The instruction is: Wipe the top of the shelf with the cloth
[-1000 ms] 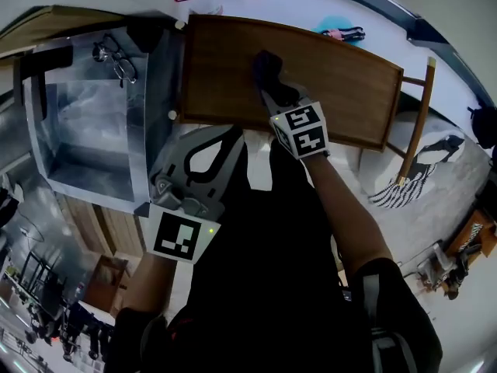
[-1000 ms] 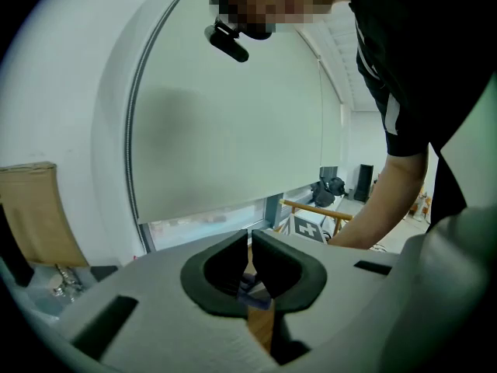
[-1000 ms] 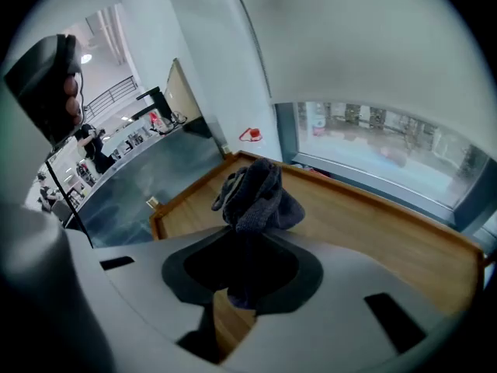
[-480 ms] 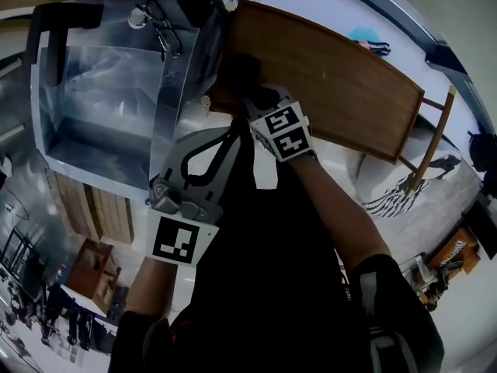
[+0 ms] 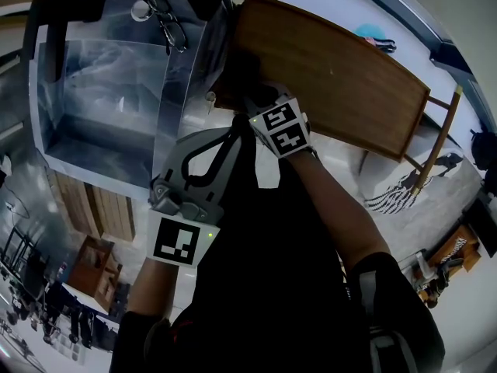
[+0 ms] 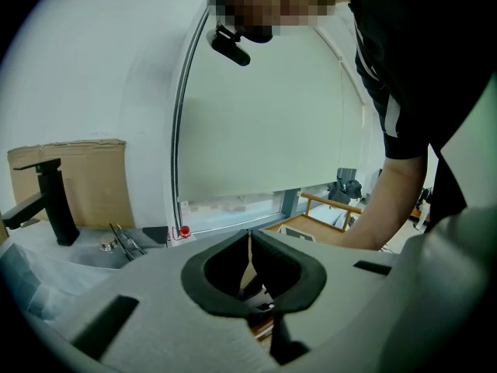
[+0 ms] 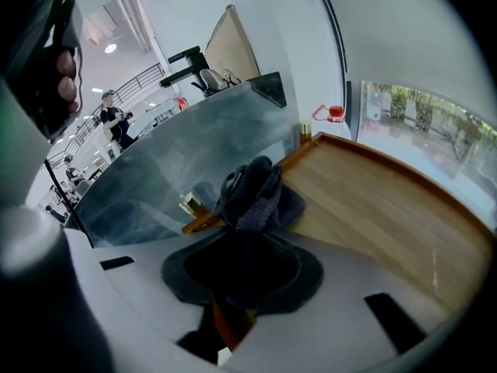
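Note:
The wooden shelf top [image 5: 342, 68] runs across the upper right of the head view. A dark grey cloth [image 5: 245, 78] lies bunched on its near left corner. My right gripper [image 5: 255, 95] is shut on the cloth and presses it onto the wood. In the right gripper view the cloth [image 7: 252, 193] sticks out of the right gripper [image 7: 245, 228] over the shelf top [image 7: 380, 208]. My left gripper [image 5: 231, 137] hangs close to my body, off the shelf. In the left gripper view the left gripper [image 6: 248, 238] is shut with nothing in it.
A steel sink [image 5: 46, 92] covered with clear plastic stands left of the shelf, with glasses [image 5: 167, 23] and a black tap [image 6: 48, 200] on it. A wooden frame [image 5: 436, 130] stands past the shelf's right end. A small red object [image 7: 332, 113] hangs on the far wall.
My right gripper has dragged the cloth left along the shelf top, from about a third of the way in to its near left corner. The left gripper has stayed put.

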Action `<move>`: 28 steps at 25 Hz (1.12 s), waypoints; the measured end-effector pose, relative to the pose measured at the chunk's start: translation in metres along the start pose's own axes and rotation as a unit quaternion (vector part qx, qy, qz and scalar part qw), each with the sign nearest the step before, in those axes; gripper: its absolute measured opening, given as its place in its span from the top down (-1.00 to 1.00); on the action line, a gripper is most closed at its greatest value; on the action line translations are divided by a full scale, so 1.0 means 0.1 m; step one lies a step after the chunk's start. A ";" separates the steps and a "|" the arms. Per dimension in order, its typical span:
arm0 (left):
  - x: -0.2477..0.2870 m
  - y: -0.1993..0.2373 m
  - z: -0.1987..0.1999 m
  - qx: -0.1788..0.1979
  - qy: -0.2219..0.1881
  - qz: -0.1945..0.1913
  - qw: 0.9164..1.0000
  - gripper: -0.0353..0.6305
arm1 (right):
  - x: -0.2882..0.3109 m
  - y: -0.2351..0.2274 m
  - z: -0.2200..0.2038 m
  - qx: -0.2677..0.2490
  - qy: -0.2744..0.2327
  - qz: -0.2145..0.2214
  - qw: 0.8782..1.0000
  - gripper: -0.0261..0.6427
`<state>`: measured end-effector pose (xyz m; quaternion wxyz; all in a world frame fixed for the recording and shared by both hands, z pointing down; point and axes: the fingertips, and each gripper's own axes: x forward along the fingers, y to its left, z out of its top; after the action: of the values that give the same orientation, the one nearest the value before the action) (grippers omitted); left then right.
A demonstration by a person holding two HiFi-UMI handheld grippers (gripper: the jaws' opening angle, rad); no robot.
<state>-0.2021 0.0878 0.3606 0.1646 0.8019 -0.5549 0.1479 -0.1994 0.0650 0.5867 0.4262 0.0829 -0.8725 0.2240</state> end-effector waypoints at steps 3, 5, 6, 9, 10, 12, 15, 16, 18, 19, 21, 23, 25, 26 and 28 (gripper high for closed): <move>0.07 -0.07 0.02 0.002 -0.001 -0.007 1.000 0.81 | -0.04 -0.06 -0.06 0.005 0.000 -0.003 1.000 0.67; 0.12 -0.11 0.05 0.006 -0.001 -0.013 1.000 0.81 | -0.07 -0.10 -0.11 0.009 -0.001 -0.005 1.000 0.67; 0.15 -0.14 0.06 0.008 0.000 -0.017 1.000 0.81 | -0.09 -0.12 -0.13 0.011 -0.001 -0.006 1.000 0.67; 0.24 -0.22 0.10 0.014 0.001 -0.026 1.000 0.81 | -0.16 -0.20 -0.20 0.019 -0.001 -0.009 1.000 0.67; 0.27 -0.25 0.11 0.017 0.002 -0.029 0.999 0.81 | -0.19 -0.23 -0.23 0.021 -0.001 -0.010 1.000 0.67; 0.33 -0.32 0.15 0.021 0.002 -0.036 0.999 0.81 | -0.25 -0.29 -0.29 0.026 -0.002 -0.013 1.000 0.67; 0.41 -0.43 0.20 0.028 0.003 -0.047 0.998 0.81 | -0.33 -0.38 -0.38 0.035 -0.004 -0.019 0.999 0.67; 0.44 -0.46 0.21 0.031 0.003 -0.051 0.998 0.81 | -0.36 -0.40 -0.41 0.038 -0.004 -0.021 0.999 0.67; 0.50 -0.53 0.24 0.035 0.003 -0.057 0.998 0.81 | -0.42 -0.46 -0.47 0.045 -0.005 -0.025 0.999 0.67; 0.53 -0.56 0.26 0.038 0.004 -0.060 0.997 0.81 | -0.44 -0.49 -0.50 0.047 -0.006 -0.027 0.998 0.67; 0.58 -0.62 0.29 0.041 0.004 -0.066 0.997 0.81 | -0.50 -0.54 -0.55 0.053 -0.006 -0.031 0.998 0.67; 0.64 -0.70 0.34 0.045 0.003 -0.072 0.996 0.81 | -0.57 -0.60 -0.62 0.058 -0.007 -0.036 0.998 0.67; 0.70 -0.78 0.38 0.050 0.001 -0.079 0.996 0.81 | -0.64 -0.67 -0.68 0.064 -0.007 -0.041 0.997 0.67; 0.74 -0.81 0.40 0.052 0.001 -0.083 0.995 0.81 | -0.67 -0.71 -0.71 0.067 -0.008 -0.043 0.997 0.67; 0.80 -0.90 0.43 0.056 0.001 -0.090 0.994 0.81 | -0.74 -0.78 -0.78 0.073 -0.008 -0.049 0.996 0.67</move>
<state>-0.0881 0.0313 0.3466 0.1325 0.8565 -0.4711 0.1642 -0.0719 0.0286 0.5959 0.4222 0.1583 -0.8522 0.2654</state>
